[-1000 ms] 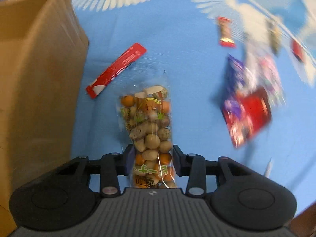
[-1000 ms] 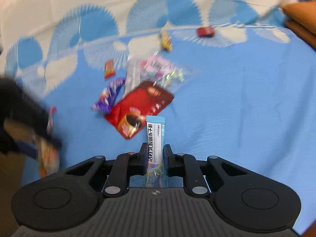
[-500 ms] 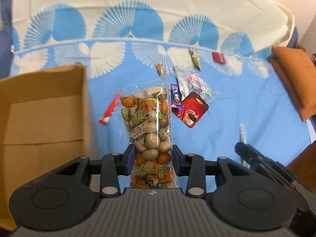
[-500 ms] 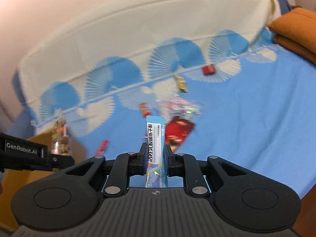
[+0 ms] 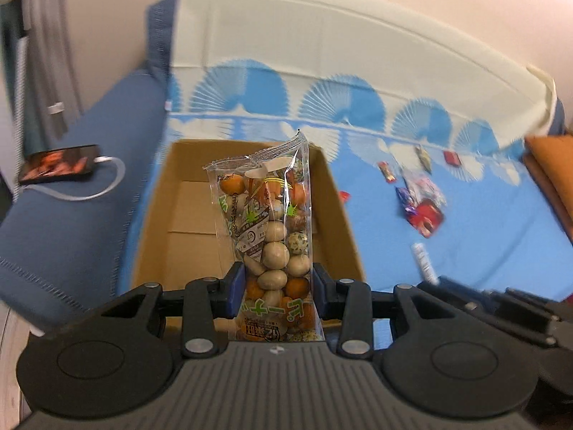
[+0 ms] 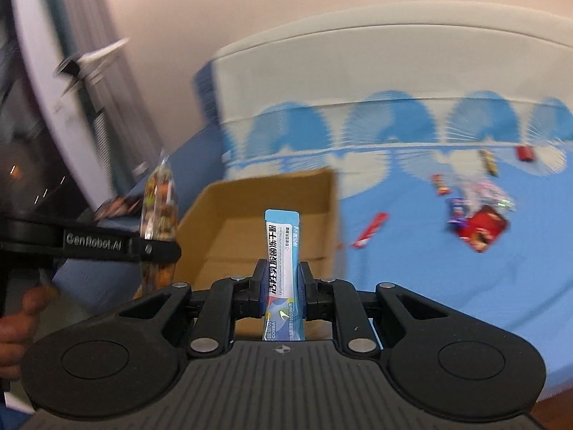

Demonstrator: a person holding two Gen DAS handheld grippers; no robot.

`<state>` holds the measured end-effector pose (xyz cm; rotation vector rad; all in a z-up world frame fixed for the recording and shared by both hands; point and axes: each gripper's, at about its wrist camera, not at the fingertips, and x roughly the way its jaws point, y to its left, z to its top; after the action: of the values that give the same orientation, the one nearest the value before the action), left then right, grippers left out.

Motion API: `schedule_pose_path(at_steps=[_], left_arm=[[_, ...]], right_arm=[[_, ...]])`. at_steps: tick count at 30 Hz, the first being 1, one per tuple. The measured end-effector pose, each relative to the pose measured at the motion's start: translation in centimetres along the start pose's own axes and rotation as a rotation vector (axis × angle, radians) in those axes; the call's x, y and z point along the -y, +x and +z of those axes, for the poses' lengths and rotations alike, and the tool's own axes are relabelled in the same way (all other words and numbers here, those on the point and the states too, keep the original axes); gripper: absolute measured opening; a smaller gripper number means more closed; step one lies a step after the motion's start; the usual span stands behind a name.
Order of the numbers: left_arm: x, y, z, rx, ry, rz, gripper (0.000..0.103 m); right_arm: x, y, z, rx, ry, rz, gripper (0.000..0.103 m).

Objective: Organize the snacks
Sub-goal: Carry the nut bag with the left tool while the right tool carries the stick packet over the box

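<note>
My left gripper (image 5: 277,292) is shut on a clear bag of coated nuts (image 5: 270,229), held upright above the near wall of an open cardboard box (image 5: 186,215). My right gripper (image 6: 281,292) is shut on a slim light-blue sachet (image 6: 281,247), which stands upright in front of the same box (image 6: 272,197). In the right wrist view the left gripper (image 6: 154,249) with the nut bag (image 6: 159,200) hangs to the left of the box. The box floor that shows is bare.
Several loose snacks lie on the blue patterned cover: a red pouch (image 5: 426,216), a purple wrapper (image 5: 404,199), a long red stick (image 6: 370,229), small pieces (image 5: 451,157) farther back. A phone (image 5: 59,163) with a white cable rests on the blue armrest. An orange cushion (image 5: 548,165) sits at right.
Both grippers have risen and swung left, away from the snack pile and over to the cardboard box, each keeping its packet. The box's open inside has come into view.
</note>
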<state>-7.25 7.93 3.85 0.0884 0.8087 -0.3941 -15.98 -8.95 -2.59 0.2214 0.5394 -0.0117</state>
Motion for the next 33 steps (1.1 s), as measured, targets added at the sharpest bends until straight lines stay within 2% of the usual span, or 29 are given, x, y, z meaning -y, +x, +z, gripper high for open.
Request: schedule_pose_path(at_steps=[5, 11, 22, 33], left_arm=[[-2.9, -2.0, -1.1, 0.024, -0.060, -0.020, 0.043], [-4.9, -2.7, -1.9, 0.033, -0.090, -0.039, 0.043], [-5.8, -2.2, -2.0, 0.039, -0.098, -0.064, 0.043], [-5.8, -1.5, -1.7, 0.031, -0.092, -0.050, 0.043]], right_arm=[[-4.2, -0.2, -0.4, -0.026, -0.083, 0.012, 0.018], [-6.1, -0.2, -0.4, -0.028, -0.125, -0.015, 0.018], [-6.9, 0.3, -0.4, -0.049, -0.154, -0.035, 0.018], [-6.9, 1.3, 0.0, -0.052, -0.143, -0.047, 0.018]])
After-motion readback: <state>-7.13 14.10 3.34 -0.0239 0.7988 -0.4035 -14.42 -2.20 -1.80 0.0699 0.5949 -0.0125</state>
